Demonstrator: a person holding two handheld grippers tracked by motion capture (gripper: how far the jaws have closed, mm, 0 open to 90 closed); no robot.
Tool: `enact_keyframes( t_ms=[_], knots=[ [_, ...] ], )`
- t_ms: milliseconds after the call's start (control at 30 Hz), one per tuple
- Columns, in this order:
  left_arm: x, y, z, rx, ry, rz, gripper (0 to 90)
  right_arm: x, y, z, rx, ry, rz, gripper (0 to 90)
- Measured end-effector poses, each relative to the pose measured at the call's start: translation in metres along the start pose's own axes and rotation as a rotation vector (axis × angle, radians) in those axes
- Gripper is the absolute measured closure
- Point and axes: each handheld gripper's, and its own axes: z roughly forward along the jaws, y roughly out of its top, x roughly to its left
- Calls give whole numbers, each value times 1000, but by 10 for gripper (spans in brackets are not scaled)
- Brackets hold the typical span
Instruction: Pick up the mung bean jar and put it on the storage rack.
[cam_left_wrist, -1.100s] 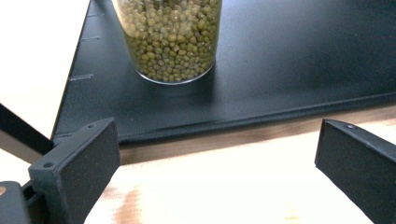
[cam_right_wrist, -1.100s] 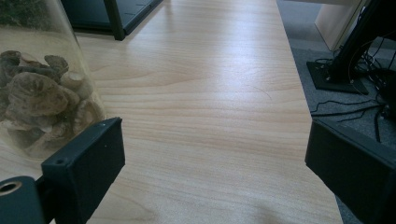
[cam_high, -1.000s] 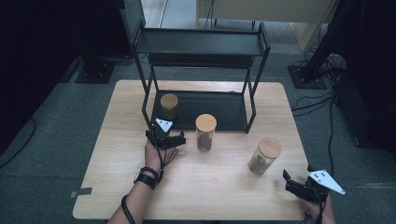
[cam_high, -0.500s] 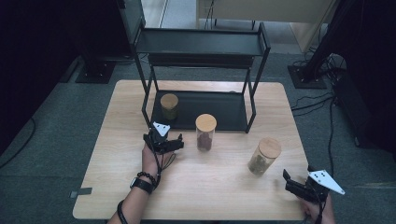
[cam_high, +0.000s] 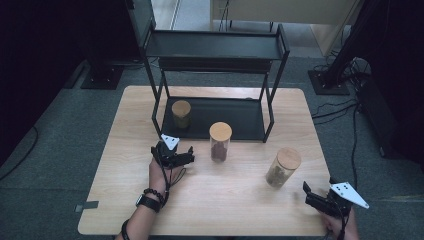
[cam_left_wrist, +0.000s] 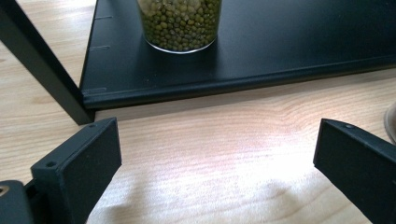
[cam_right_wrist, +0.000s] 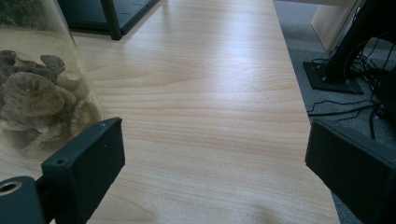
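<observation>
Both grippers, left gripper (cam_high: 186, 157) and right gripper (cam_high: 312, 196), gape wide, empty; the middle jar (cam_high: 220, 142) looks like slick, breakable glass, probably heavyish, so grab mid-body under the lid

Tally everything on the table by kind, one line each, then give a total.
Jars with wooden lids: 3 (green-bean jar on the shelf rack's bottom tray, dark-filled jar, jar at right)
Black shelf rack: 1
Hand-held tongs: 2 (left tongs, right tongs, both open)
Total: 6
</observation>
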Motion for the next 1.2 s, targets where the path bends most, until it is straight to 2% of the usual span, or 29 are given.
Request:
enact_keyframes(
  t_ms=[1200],
  knots=[
    [21,-26,-38,-6,9,6,11,0,0,0,1,-4,-4,47]
  ],
)
